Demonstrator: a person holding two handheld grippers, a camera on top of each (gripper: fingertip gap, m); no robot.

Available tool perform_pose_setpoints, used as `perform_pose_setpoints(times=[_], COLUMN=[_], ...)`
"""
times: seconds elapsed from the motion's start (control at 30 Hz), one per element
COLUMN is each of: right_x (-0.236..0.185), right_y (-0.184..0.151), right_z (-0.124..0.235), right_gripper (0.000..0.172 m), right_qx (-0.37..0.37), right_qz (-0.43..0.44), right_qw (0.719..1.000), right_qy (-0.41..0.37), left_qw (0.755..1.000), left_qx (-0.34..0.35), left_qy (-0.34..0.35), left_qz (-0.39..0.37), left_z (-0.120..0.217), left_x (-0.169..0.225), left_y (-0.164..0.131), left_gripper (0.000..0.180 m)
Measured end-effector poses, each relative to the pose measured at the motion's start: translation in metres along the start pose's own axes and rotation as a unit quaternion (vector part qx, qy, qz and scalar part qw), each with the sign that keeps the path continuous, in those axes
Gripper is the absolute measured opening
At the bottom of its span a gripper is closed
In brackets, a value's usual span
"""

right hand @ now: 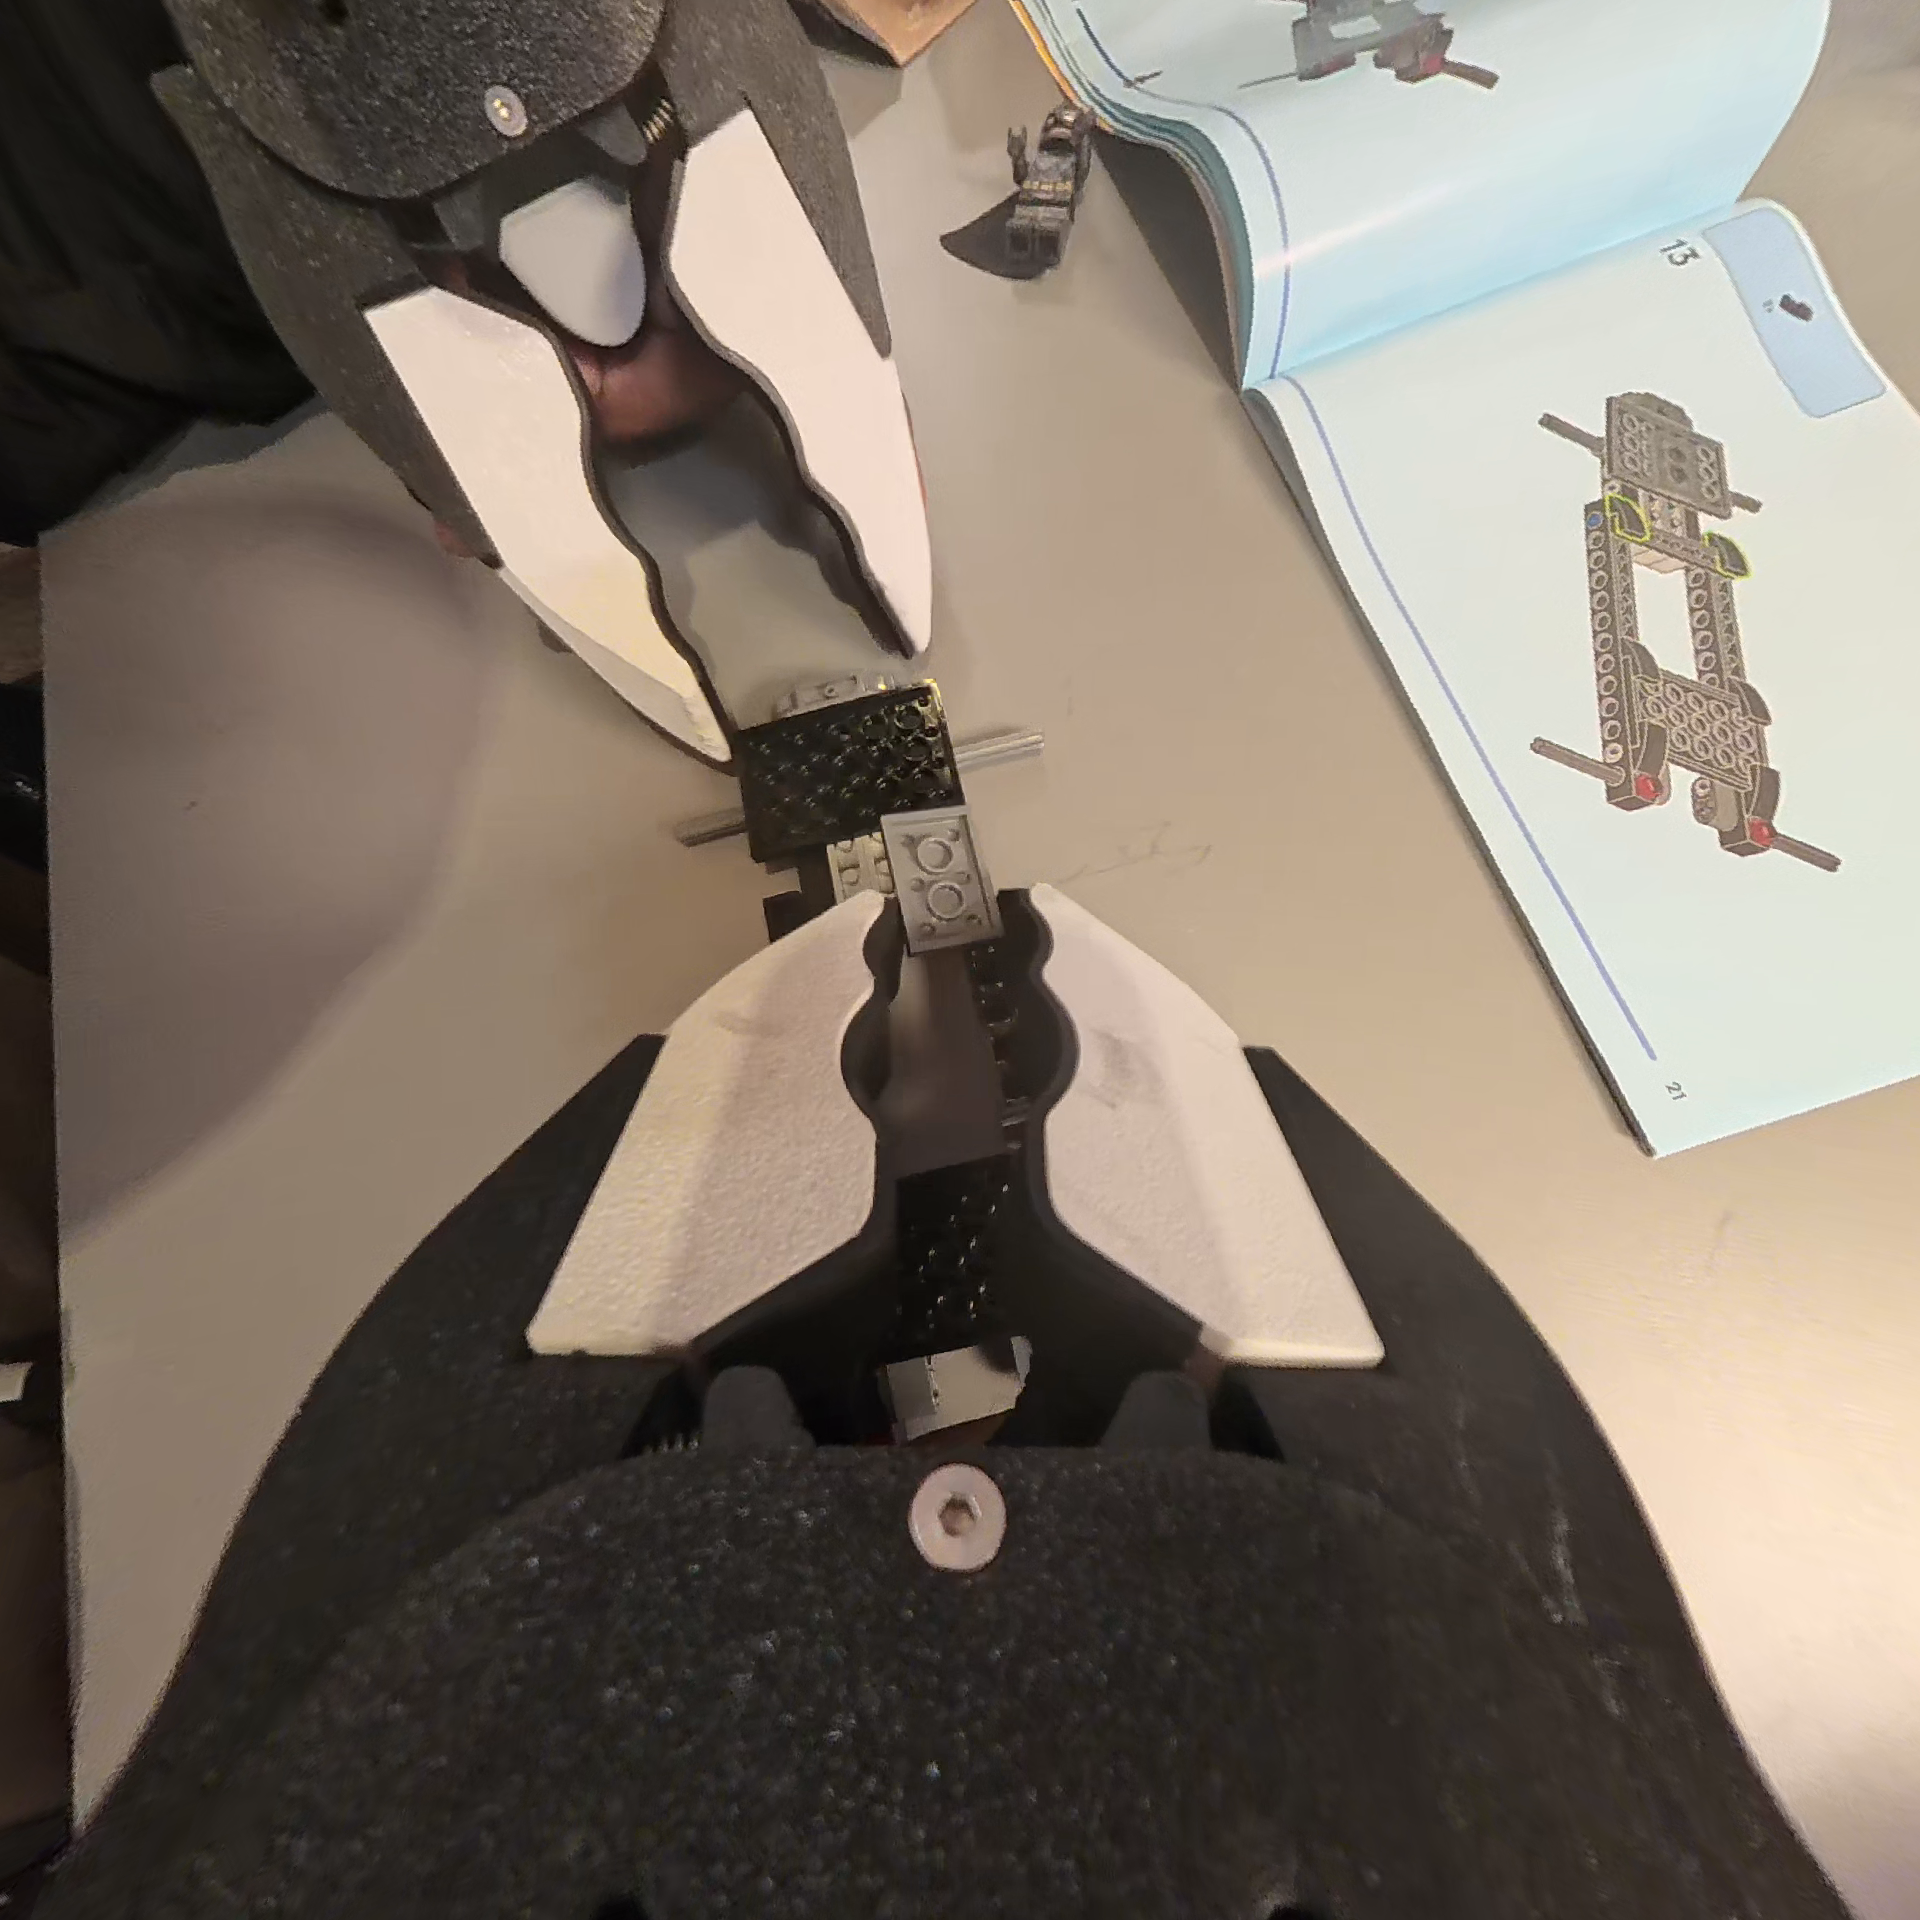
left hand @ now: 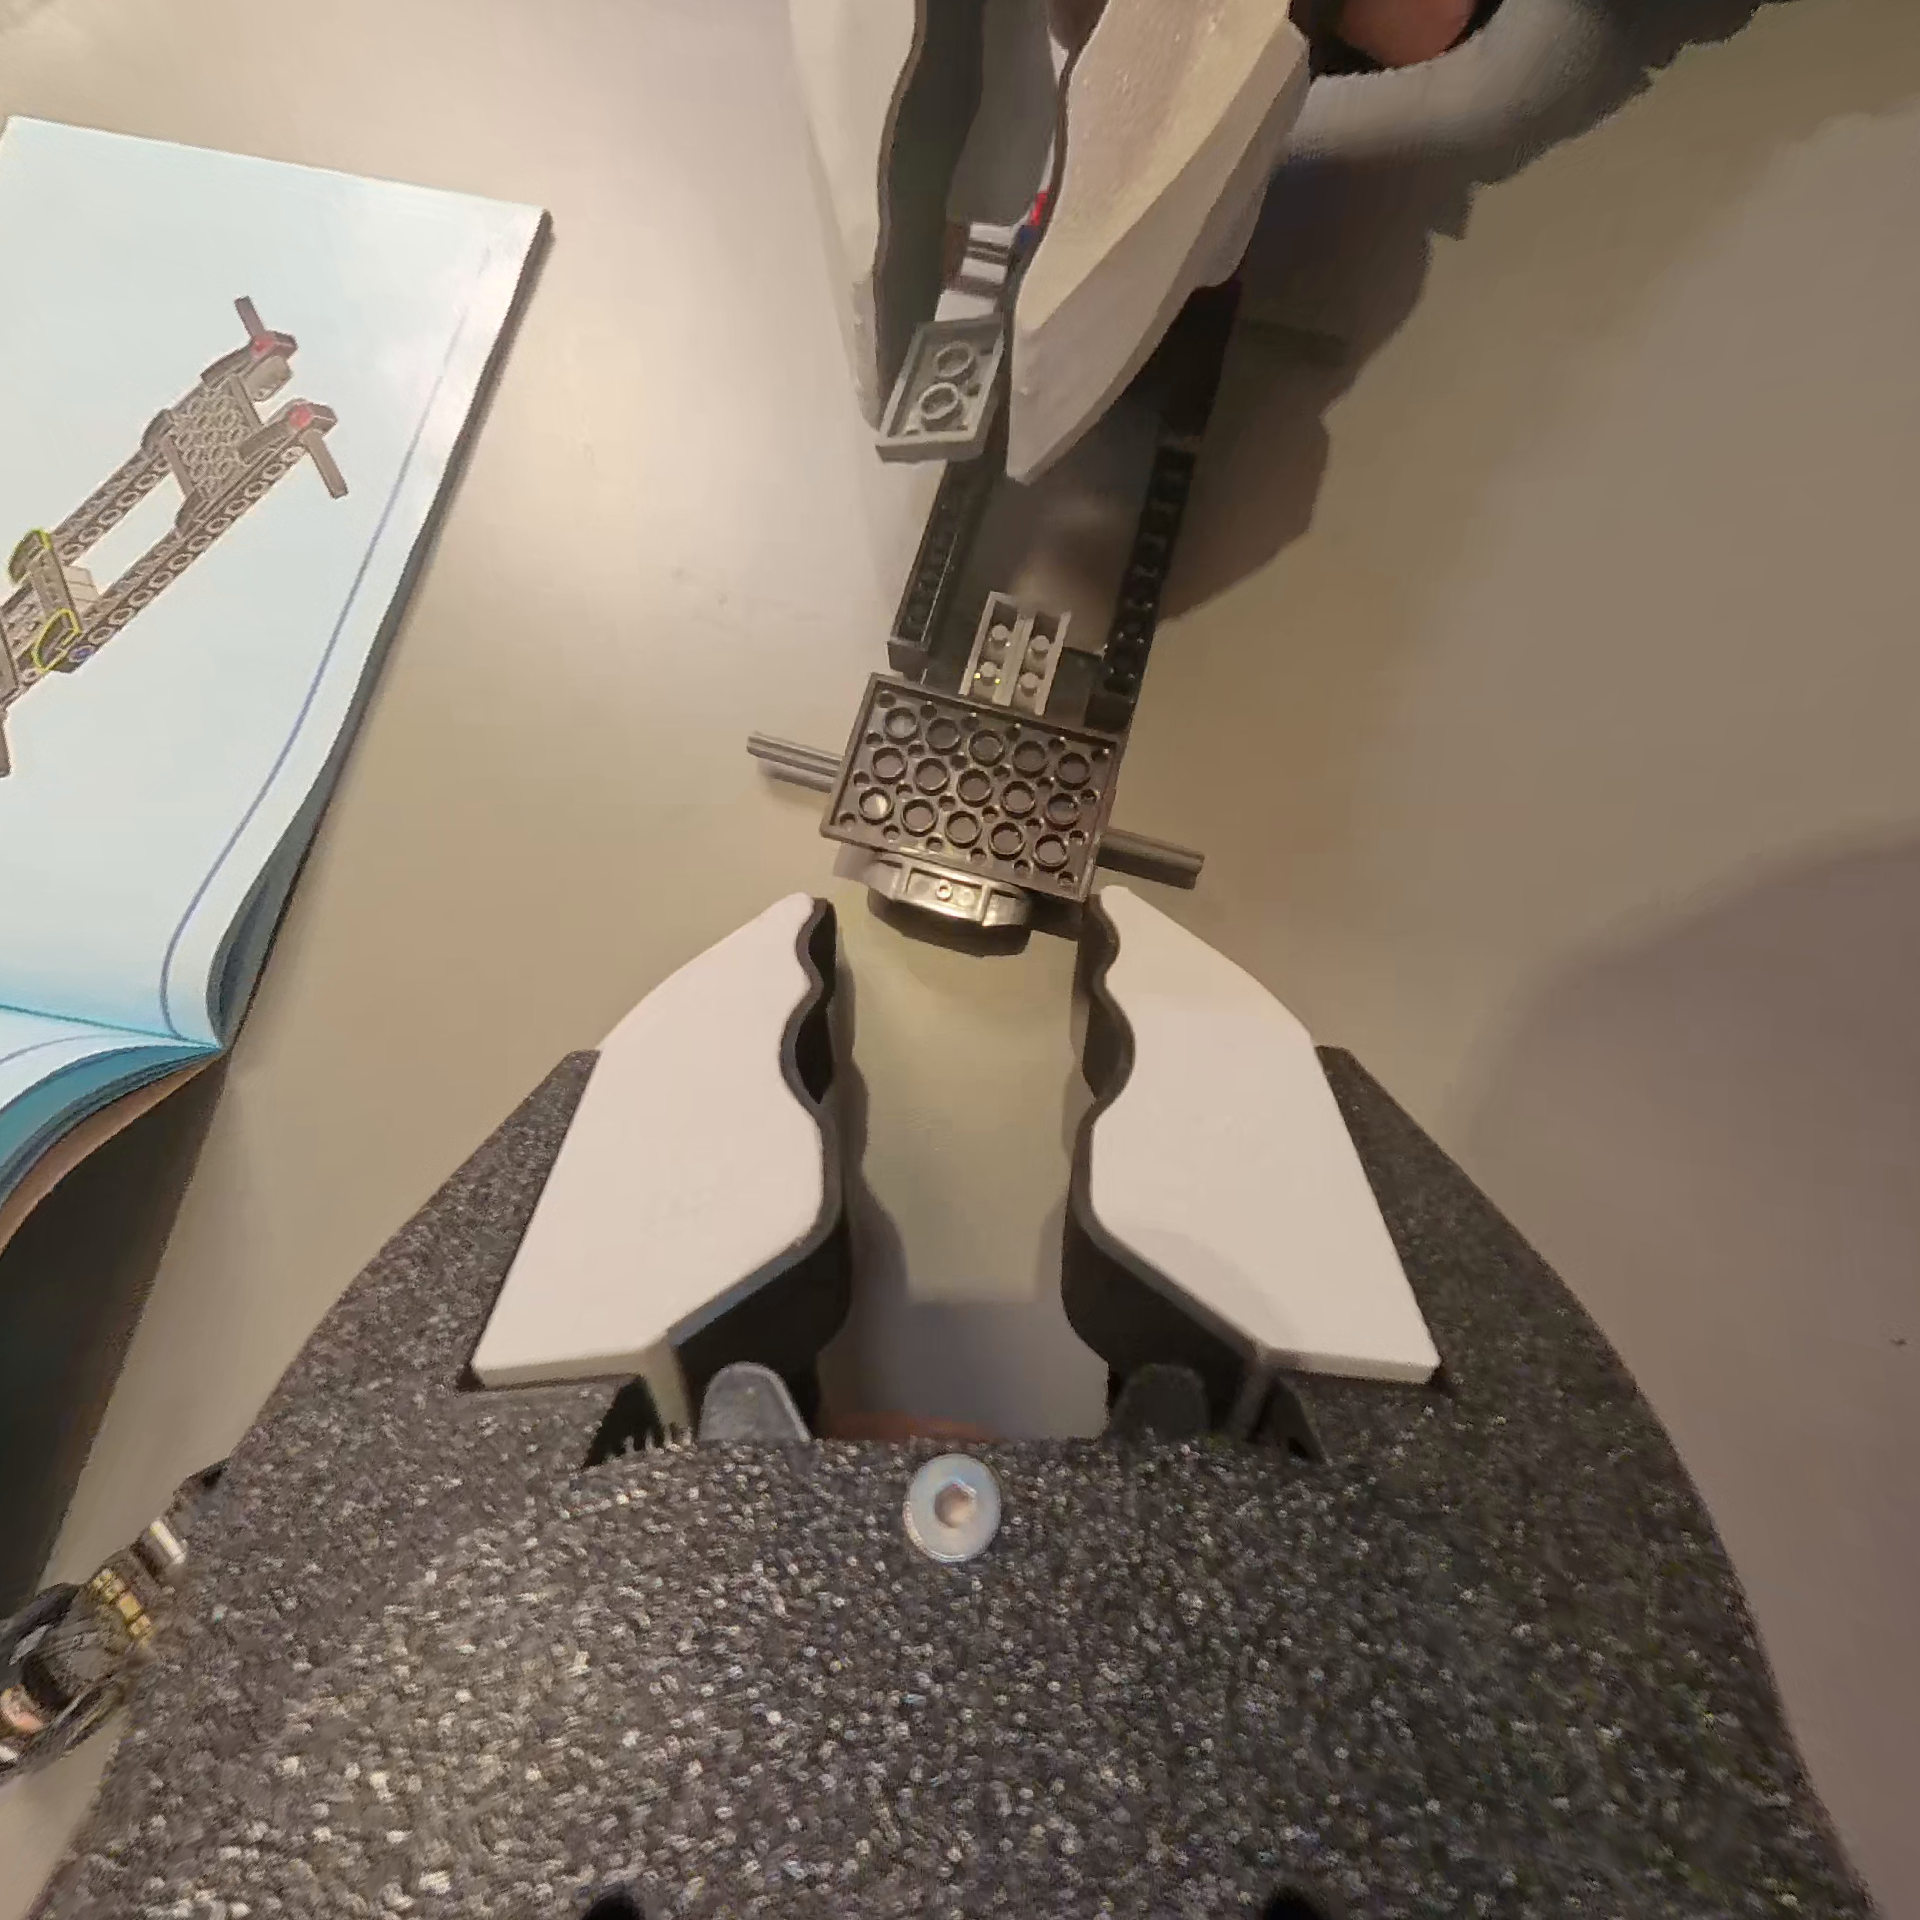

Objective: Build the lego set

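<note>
A dark grey brick model lies on the beige table, with a holed plate on top, a round part at its near end and a grey axle sticking out at both sides. My left gripper is open, its fingertips on either side of the round end, not pressing. It also shows in the right wrist view, where one fingertip is at the plate's corner. My right gripper is shut on a small light grey plate, held above the model's long frame. The right gripper also shows in the left wrist view with the plate.
An open light blue instruction booklet lies left of the model; in the right wrist view the booklet lies at the right. A small dark brick figure stands near its far edge. A person's dark sleeve is at the far left. Some 7 cm of space lies between my two pairs of fingers.
</note>
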State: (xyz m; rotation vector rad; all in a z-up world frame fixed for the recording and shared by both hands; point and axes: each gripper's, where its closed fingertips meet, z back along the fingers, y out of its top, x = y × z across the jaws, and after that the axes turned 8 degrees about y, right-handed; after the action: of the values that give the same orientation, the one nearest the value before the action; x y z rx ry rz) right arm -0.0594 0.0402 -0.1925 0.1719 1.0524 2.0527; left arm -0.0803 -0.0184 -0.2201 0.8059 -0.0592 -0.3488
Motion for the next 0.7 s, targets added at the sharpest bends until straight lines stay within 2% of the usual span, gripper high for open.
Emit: perform_pose_setpoints(times=[0.43,0.7], right_x=[-0.014,-0.01], right_y=[-0.001,0.0], right_z=[-0.032,-0.037], right_gripper=[0.018,0.018], right_qx=[-0.057,-0.062], right_qz=[0.008,0.033], right_qw=[0.998,0.996], right_qy=[-0.015,-0.049], left_qw=[1.0,1.0], left_qx=[-0.014,-0.012], left_qy=[0.008,0.011], left_qz=[-0.01,-0.011], left_z=[-0.003,-0.002], left_x=[0.001,0.001], left_y=[-0.003,-0.002], left_gripper=[0.045,0.045])
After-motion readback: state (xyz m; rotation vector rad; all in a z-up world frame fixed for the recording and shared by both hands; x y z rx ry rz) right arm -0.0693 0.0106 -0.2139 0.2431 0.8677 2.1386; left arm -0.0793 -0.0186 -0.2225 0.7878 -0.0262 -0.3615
